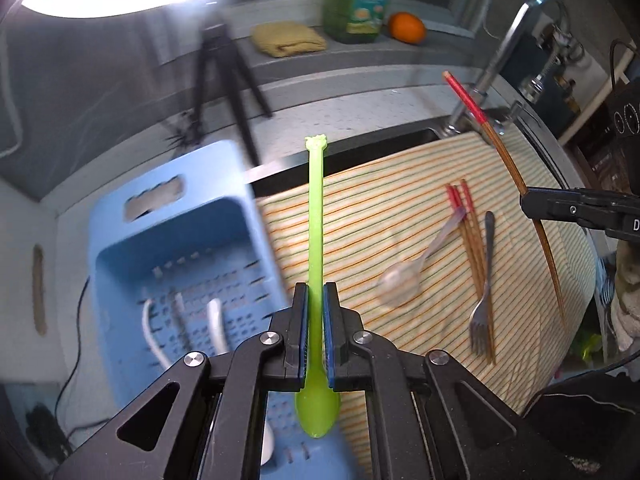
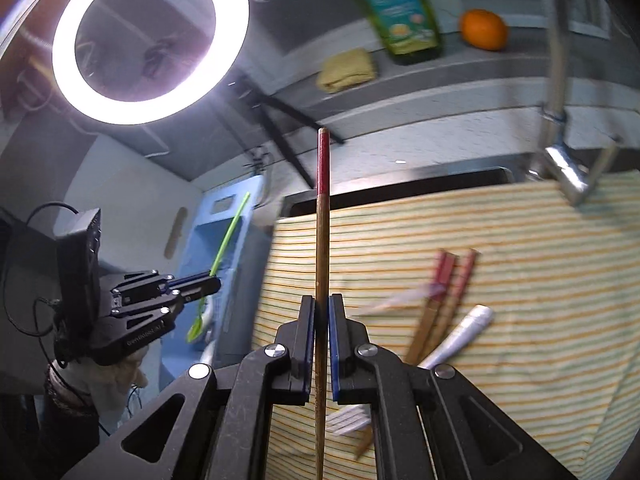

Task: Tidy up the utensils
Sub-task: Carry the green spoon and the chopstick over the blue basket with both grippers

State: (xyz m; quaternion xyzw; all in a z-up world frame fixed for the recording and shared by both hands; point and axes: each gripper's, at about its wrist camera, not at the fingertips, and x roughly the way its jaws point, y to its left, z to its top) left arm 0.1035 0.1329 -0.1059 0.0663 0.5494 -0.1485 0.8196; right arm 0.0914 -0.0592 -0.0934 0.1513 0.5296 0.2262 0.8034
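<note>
Left gripper (image 1: 316,300) clamps green spoon (image 1: 316,216); right gripper (image 2: 321,312) clamps chopstick (image 2: 322,216); bottle (image 2: 394,8) label unreadable.

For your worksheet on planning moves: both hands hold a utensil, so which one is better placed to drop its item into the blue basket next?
Left, probably. The left gripper, shut on the green spoon, hangs right beside the blue basket. The right gripper holds a chopstick over the striped cloth, farther away.
</note>
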